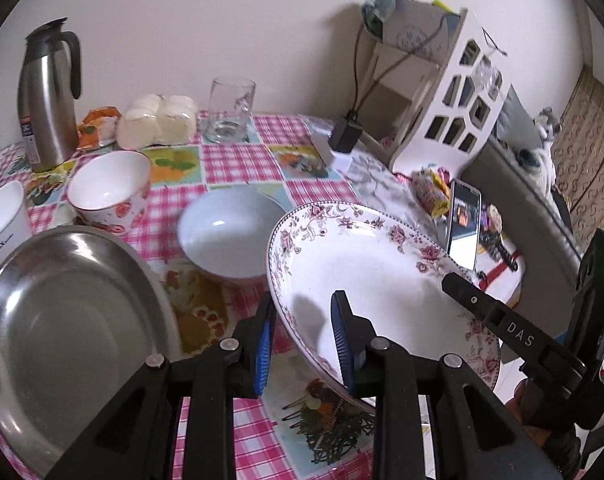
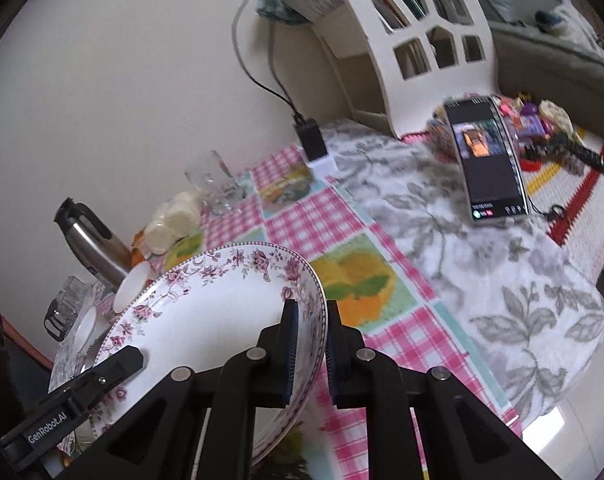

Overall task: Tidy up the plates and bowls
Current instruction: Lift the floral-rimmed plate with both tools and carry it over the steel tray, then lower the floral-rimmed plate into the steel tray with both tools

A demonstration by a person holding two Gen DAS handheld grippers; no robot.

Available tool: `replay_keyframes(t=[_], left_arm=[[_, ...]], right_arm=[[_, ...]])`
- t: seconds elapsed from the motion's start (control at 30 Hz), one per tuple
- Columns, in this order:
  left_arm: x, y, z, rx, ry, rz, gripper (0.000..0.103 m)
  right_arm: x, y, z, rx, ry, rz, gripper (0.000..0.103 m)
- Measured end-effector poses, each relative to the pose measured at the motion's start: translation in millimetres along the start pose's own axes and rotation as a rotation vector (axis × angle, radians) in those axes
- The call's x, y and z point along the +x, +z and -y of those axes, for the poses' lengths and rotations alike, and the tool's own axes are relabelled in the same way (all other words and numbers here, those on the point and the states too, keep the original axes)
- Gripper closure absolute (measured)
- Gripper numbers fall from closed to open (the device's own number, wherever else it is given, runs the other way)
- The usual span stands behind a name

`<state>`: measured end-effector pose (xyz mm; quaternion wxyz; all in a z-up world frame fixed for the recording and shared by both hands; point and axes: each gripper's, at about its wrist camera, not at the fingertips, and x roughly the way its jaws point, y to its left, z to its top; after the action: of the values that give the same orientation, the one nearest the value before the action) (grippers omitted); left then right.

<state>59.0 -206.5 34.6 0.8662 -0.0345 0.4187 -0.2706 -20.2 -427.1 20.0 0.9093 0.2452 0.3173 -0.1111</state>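
A white plate with a pink flower rim (image 1: 382,272) is held tilted above the table. My left gripper (image 1: 302,340) straddles its near-left rim with a visible gap, so it is open. My right gripper (image 2: 310,344) is shut on the plate's (image 2: 206,320) right rim. A plain white bowl (image 1: 230,236) sits behind the plate. A flowered white bowl (image 1: 110,184) stands further left. A steel plate (image 1: 62,320) lies at the left.
A steel thermos (image 1: 46,96), a glass mug (image 1: 230,108), wrapped buns (image 1: 158,120), a white cup (image 1: 2,220), a phone (image 2: 490,156), a charger (image 1: 344,134) and a white cutout rack (image 1: 450,96) stand around the checked tablecloth (image 1: 238,160).
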Motion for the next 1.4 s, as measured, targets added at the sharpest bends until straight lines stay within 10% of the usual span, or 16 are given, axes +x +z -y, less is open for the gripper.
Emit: replay_keyframes(t=[0.97, 1.4], left_arm=[[-86, -1, -188, -0.289, 0.097, 0.073, 0.074], [-61, -24, -221, -0.352, 0.198, -0.090, 0.074]], right_arm=[[38, -56, -186, -0.119, 0.176, -0.056, 0.089], [70, -85, -209, -0.181, 0.150, -0.162, 0.089]])
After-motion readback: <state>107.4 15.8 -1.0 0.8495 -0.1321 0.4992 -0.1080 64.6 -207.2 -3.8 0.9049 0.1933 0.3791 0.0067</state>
